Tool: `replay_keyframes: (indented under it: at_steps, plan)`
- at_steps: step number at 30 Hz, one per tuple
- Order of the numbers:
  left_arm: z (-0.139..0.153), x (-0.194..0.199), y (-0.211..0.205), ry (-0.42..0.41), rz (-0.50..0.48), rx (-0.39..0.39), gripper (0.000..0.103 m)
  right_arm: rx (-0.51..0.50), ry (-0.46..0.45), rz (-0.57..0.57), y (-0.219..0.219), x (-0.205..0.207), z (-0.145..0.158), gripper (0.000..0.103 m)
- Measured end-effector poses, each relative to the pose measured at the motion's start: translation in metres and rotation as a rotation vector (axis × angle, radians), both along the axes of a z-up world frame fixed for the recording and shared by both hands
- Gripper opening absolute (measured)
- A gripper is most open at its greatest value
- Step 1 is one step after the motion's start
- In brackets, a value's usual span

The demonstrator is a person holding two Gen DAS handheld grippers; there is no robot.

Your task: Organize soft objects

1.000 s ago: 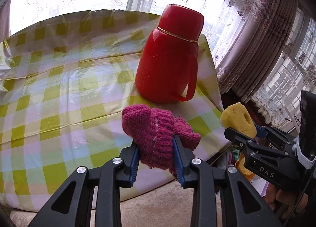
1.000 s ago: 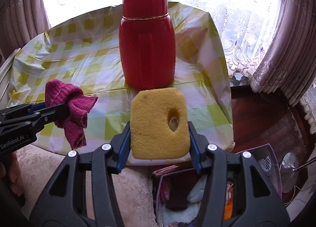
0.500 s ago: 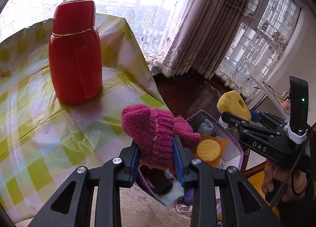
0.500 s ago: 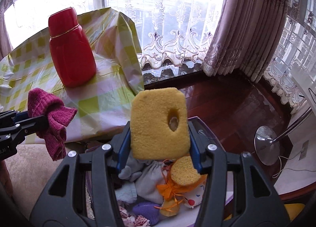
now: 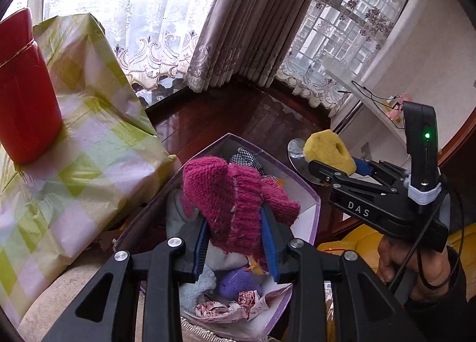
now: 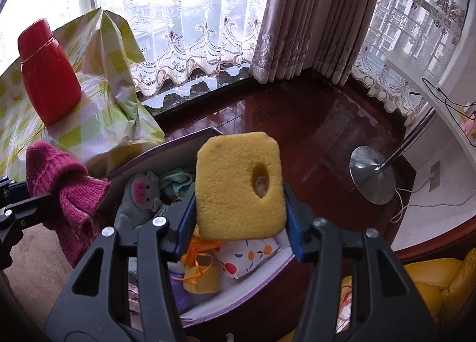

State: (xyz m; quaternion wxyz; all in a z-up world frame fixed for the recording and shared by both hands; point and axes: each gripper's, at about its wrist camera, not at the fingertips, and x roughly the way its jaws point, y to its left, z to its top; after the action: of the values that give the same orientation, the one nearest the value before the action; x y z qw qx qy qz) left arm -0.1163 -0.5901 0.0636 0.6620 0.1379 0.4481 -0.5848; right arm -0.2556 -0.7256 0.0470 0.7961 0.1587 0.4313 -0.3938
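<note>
My left gripper (image 5: pixel 236 230) is shut on a magenta knitted sock (image 5: pixel 229 196) and holds it above a purple-edged box (image 5: pixel 315 202) on the floor. The sock also shows at the left of the right wrist view (image 6: pixel 65 190). My right gripper (image 6: pixel 239 223) is shut on a yellow sponge (image 6: pixel 235 184) with a hole in it, over the same box (image 6: pixel 285 261). The sponge also shows in the left wrist view (image 5: pixel 327 151), right of the box. The box holds several soft things, among them a grey plush toy (image 6: pixel 139 193) and a patterned cloth (image 6: pixel 247 255).
A red thermos (image 5: pixel 23 98) stands on a table with a yellow-checked cloth (image 5: pixel 89 145) to the left. Dark wooden floor (image 6: pixel 297 121), curtains and a lamp's metal base (image 6: pixel 372 175) lie beyond. A yellow seat (image 6: pixel 440 288) is at the lower right.
Both grippers have swung right, away from the table and thermos, and now hang over the box on the floor. Each still holds its object.
</note>
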Motion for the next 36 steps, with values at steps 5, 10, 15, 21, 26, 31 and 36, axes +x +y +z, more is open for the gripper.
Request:
replay_keyframes:
  at_steps: [5, 10, 15, 21, 26, 31, 36]
  plan:
    - [-0.014, -0.009, 0.003, 0.033, -0.008, 0.037, 0.061, 0.013, -0.001, -0.054, 0.004, -0.012, -0.004, 0.079]
    - [-0.023, 0.000, 0.026, 0.085, 0.054, 0.054, 0.061, 0.035, -0.008, -0.040, 0.032, -0.004, -0.006, 0.081]
    - [-0.026, 0.004, 0.056, 0.082, 0.116, 0.061, 0.062, 0.020, 0.002, -0.016, 0.056, 0.003, -0.005, 0.081]
    - [-0.038, -0.001, 0.082, 0.062, 0.169, 0.137, 0.079, 0.049, 0.013, -0.065, 0.075, -0.005, 0.001, 0.081]
    - [-0.043, 0.001, 0.088, 0.026, 0.225, 0.168, 0.086, 0.049, -0.006, -0.049, 0.098, -0.004, 0.008, 0.081]
    - [-0.048, -0.003, 0.084, -0.009, 0.226, 0.195, 0.087, 0.000, 0.019, -0.034, 0.098, -0.001, 0.003, 0.081]
    - [-0.049, -0.002, 0.084, 0.002, 0.235, 0.201, 0.087, 0.023, 0.024, -0.060, 0.087, -0.006, -0.002, 0.081]
